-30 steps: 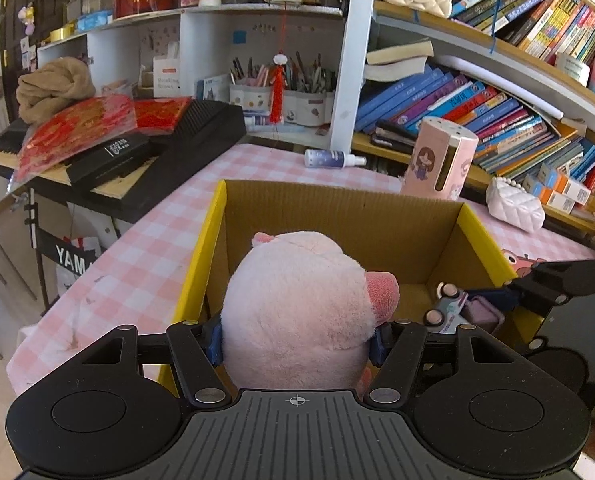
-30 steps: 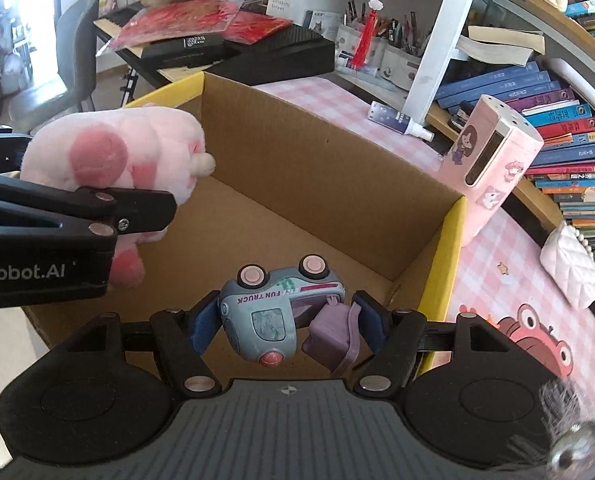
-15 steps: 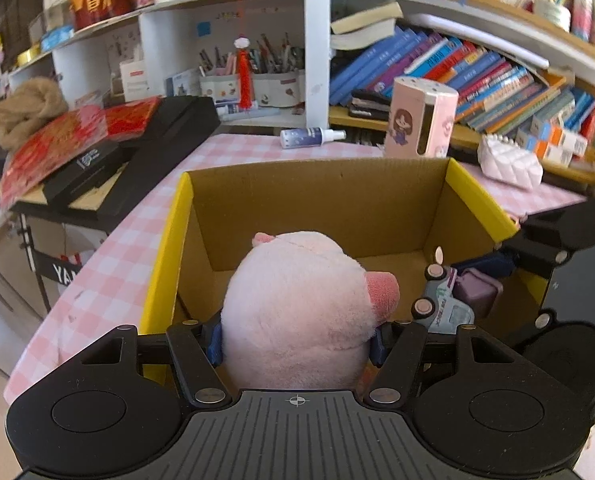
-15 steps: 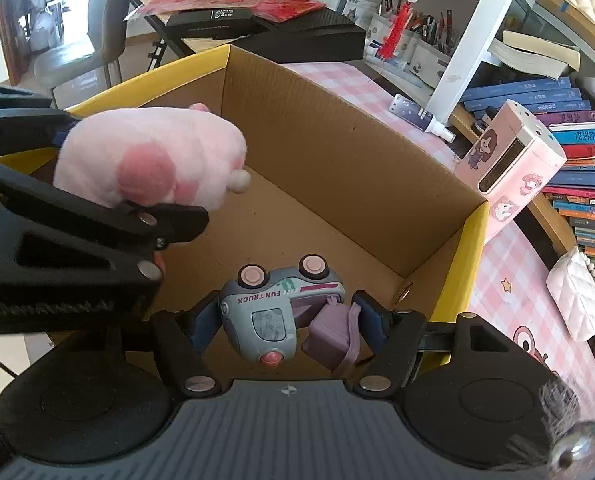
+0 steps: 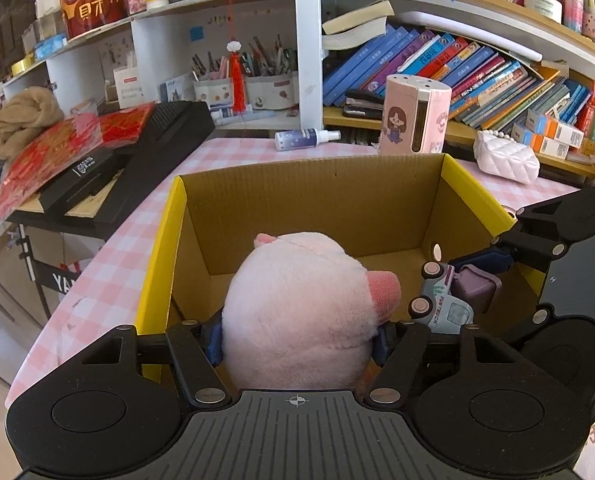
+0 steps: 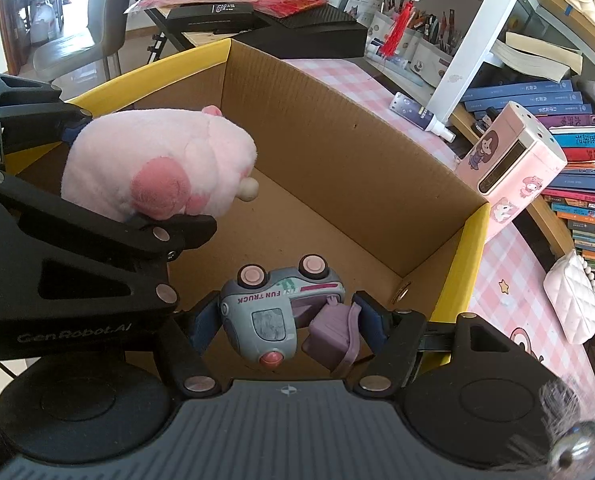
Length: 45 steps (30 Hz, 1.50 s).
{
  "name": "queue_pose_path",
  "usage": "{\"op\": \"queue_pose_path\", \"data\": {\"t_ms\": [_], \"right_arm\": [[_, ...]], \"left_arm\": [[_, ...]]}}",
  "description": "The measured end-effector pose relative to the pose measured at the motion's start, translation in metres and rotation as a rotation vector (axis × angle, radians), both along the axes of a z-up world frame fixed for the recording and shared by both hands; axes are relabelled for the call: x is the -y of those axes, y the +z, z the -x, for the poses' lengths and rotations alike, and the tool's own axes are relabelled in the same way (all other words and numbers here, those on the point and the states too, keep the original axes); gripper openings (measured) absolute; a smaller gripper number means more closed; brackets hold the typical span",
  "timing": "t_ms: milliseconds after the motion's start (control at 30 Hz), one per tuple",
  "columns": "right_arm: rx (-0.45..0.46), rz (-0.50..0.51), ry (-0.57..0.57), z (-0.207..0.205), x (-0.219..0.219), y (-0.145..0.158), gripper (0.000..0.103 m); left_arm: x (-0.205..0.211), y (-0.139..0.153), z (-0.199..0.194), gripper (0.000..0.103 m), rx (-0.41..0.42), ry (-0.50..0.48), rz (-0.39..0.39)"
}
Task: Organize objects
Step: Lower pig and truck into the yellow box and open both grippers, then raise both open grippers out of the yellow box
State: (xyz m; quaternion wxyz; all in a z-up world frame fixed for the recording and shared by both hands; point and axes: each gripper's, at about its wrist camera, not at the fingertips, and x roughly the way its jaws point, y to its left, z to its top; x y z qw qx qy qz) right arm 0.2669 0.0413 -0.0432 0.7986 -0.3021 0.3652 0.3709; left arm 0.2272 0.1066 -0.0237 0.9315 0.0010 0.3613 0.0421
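Note:
A pink plush pig (image 5: 297, 312) sits between the blue pads of my left gripper (image 5: 297, 340), just inside the near left corner of the open cardboard box (image 5: 337, 200). The pads still touch the plush while the jaws are opening. My right gripper (image 6: 285, 320) is shut on a grey toy truck (image 6: 265, 312), wheels up, with a purple piece at its side, low over the box floor near the right wall. In the right wrist view the pig (image 6: 153, 164) hangs at the left in the left gripper (image 6: 137, 176). The truck (image 5: 441, 300) shows to the pig's right.
The box with yellow rims (image 6: 465, 264) stands on a pink checked tablecloth (image 5: 109, 264). Behind it are a pink cartoon canister (image 5: 413, 116), a spray bottle (image 5: 305, 138) and a white quilted purse (image 5: 505, 156). A black keyboard (image 5: 137, 152) lies left; bookshelves fill the back.
The left gripper carried the pig a little further in over the box, closer to the truck, and rolled slightly. The right gripper kept the truck in place.

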Motion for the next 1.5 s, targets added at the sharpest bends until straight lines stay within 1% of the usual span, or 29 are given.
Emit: {"op": "queue_pose_path", "data": {"t_ms": [233, 367, 500, 567, 600, 700, 833, 900, 1000, 1067, 1200, 1267, 1367, 1500], "right_arm": [[0.001, -0.002, -0.006, 0.0, 0.0, 0.001, 0.068], [-0.006, -0.023, -0.013, 0.0, 0.002, 0.003, 0.069], [0.008, -0.051, -0.039, 0.0, 0.004, 0.005, 0.071], [0.022, -0.069, -0.049, 0.002, 0.006, 0.007, 0.074], [0.022, -0.08, -0.057, 0.003, 0.007, 0.008, 0.075], [0.019, -0.115, -0.076, 0.009, 0.011, 0.013, 0.075], [0.063, -0.166, -0.106, 0.024, 0.018, 0.026, 0.077], [0.082, -0.206, -0.13, 0.033, 0.024, 0.034, 0.078], [0.133, -0.266, -0.174, 0.049, 0.034, 0.047, 0.08], [0.178, -0.31, -0.215, 0.061, 0.042, 0.055, 0.087], [0.256, -0.39, -0.306, 0.084, 0.056, 0.065, 0.092], [0.288, -0.427, -0.35, 0.096, 0.063, 0.068, 0.098], [0.313, -0.46, -0.408, 0.11, 0.071, 0.07, 0.1], [0.31, -0.474, -0.487, 0.126, 0.079, 0.068, 0.1]], "left_arm": [[-0.004, 0.003, 0.005, 0.069, 0.016, 0.01, 0.025], [-0.005, 0.013, 0.015, 0.082, 0.076, 0.006, 0.031], [-0.004, 0.025, 0.024, 0.082, 0.123, -0.007, 0.034], [-0.003, 0.03, 0.029, 0.082, 0.141, -0.009, 0.03], [-0.003, 0.033, 0.032, 0.082, 0.15, -0.008, 0.029], [-0.005, 0.043, 0.041, 0.082, 0.177, 0.005, 0.032], [-0.01, 0.056, 0.057, 0.084, 0.223, 0.042, 0.045], [-0.013, 0.061, 0.064, 0.085, 0.239, 0.06, 0.053], [-0.017, 0.066, 0.078, 0.087, 0.258, 0.095, 0.057], [-0.02, 0.068, 0.088, 0.089, 0.267, 0.125, 0.062], [-0.027, 0.068, 0.109, 0.091, 0.275, 0.174, 0.069], [-0.03, 0.068, 0.118, 0.091, 0.275, 0.187, 0.074], [-0.033, 0.066, 0.133, 0.091, 0.276, 0.196, 0.082], [-0.035, 0.063, 0.151, 0.091, 0.268, 0.202, 0.086]]}}
